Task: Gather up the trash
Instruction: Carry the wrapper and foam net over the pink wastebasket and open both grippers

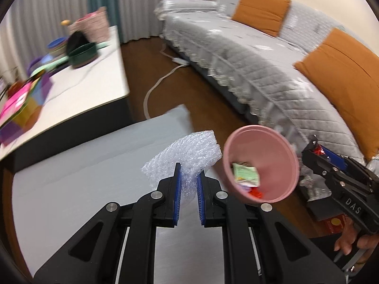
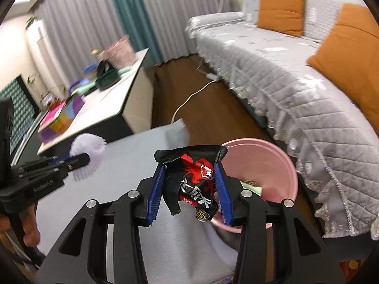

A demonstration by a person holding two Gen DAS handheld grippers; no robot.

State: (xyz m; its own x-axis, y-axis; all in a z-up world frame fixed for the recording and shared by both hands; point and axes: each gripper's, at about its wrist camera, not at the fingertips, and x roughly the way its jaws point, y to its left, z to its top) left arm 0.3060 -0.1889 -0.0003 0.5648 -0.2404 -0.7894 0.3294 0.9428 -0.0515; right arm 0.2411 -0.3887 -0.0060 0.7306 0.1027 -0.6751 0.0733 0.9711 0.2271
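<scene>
Wrappers [image 1: 246, 177] inside pink bin [image 1: 279, 142]

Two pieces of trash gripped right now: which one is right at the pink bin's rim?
The black-and-red snack wrapper in the right gripper, overlapping the pink bin. The bubble wrap in the left gripper sits over the grey surface.

grey sofa [image 1: 248, 54], orange cushions [image 1: 260, 11], brown floor [image 1: 199, 94]

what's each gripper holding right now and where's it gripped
The left gripper pinches a wad of bubble wrap at its lower end. The right gripper clamps a black and red snack wrapper across its middle.
</scene>
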